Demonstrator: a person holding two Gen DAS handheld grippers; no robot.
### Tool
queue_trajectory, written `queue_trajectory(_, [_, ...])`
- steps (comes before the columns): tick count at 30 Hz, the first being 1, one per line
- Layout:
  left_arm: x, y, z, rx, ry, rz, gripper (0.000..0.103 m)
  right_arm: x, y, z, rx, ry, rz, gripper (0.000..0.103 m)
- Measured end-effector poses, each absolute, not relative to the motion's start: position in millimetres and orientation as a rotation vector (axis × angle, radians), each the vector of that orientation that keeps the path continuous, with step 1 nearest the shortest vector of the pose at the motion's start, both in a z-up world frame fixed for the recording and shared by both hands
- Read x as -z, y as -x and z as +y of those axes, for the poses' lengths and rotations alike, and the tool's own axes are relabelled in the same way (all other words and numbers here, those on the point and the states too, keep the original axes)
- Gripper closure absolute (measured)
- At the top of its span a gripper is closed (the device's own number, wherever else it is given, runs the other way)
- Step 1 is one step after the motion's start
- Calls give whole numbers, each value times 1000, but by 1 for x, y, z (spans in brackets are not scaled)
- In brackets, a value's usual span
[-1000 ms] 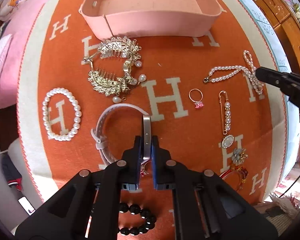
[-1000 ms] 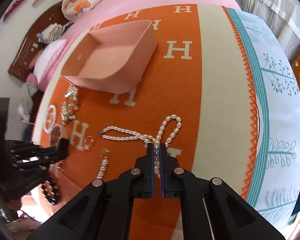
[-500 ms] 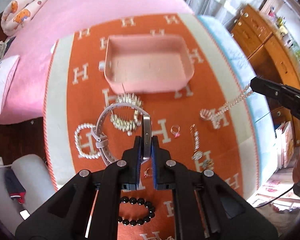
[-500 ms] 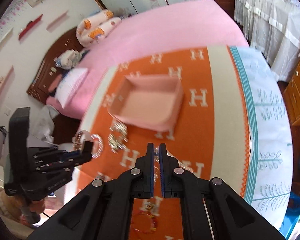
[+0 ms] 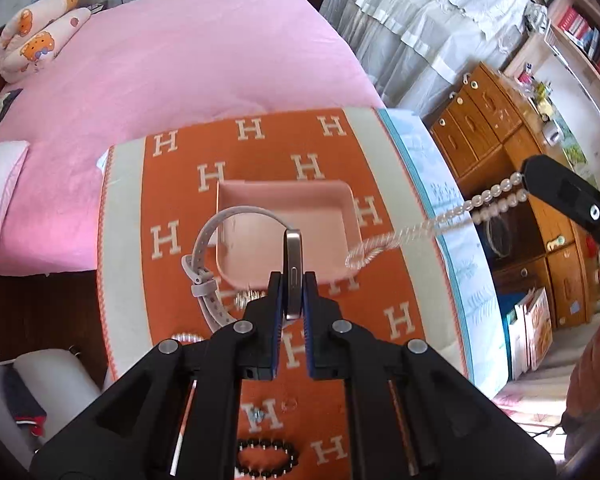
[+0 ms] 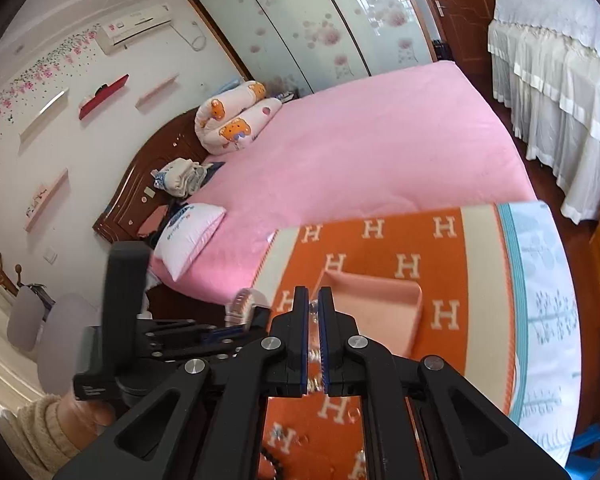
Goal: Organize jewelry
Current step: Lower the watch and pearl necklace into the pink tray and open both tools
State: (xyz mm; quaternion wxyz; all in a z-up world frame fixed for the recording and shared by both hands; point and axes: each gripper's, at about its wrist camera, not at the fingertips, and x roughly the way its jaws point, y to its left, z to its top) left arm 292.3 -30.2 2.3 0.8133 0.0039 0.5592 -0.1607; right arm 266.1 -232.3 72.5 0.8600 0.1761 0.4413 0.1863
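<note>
My left gripper (image 5: 292, 282) is shut on the metal case of a wristwatch (image 5: 293, 264), held edge-on high above the orange H-patterned blanket (image 5: 168, 240); its pale strap (image 5: 220, 224) loops off to the left. My right gripper (image 6: 313, 300) is shut on a pearl necklace (image 6: 314, 360), whose pearls show between the pads. In the left wrist view the pearl necklace (image 5: 440, 224) hangs from the right gripper (image 5: 528, 178) at the right and trails down to the left. The empty pink tray (image 5: 346, 216) lies on the blanket below both.
A black bead bracelet (image 5: 266, 458), a small brooch (image 5: 256, 414) and part of a pearl bracelet (image 5: 186, 337) lie on the blanket near me. A pink bed (image 5: 180, 60) is beyond, wooden drawers (image 5: 500, 120) to the right. A sleeved hand (image 6: 52, 420) holds the left gripper (image 6: 236, 328).
Both grippers have risen far above the blanket, carrying the watch and the pearl necklace off it. The necklace now hangs in the air and the tray looks much smaller below.
</note>
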Motion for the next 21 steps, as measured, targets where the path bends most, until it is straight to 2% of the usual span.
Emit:
queue_trajectory(5, [33, -331, -41, 324, 2, 1236, 97, -57, -299, -219, -367, -350, 955, 99])
queue_trajectory(13, [124, -372, -61, 250, -58, 1326, 97, 30, -352, -209, -290, -325, 1096, 99])
queue_trajectory(21, [168, -384, -74, 299, -79, 1401, 95, 110, -376, -209, -269, -303, 1222, 95])
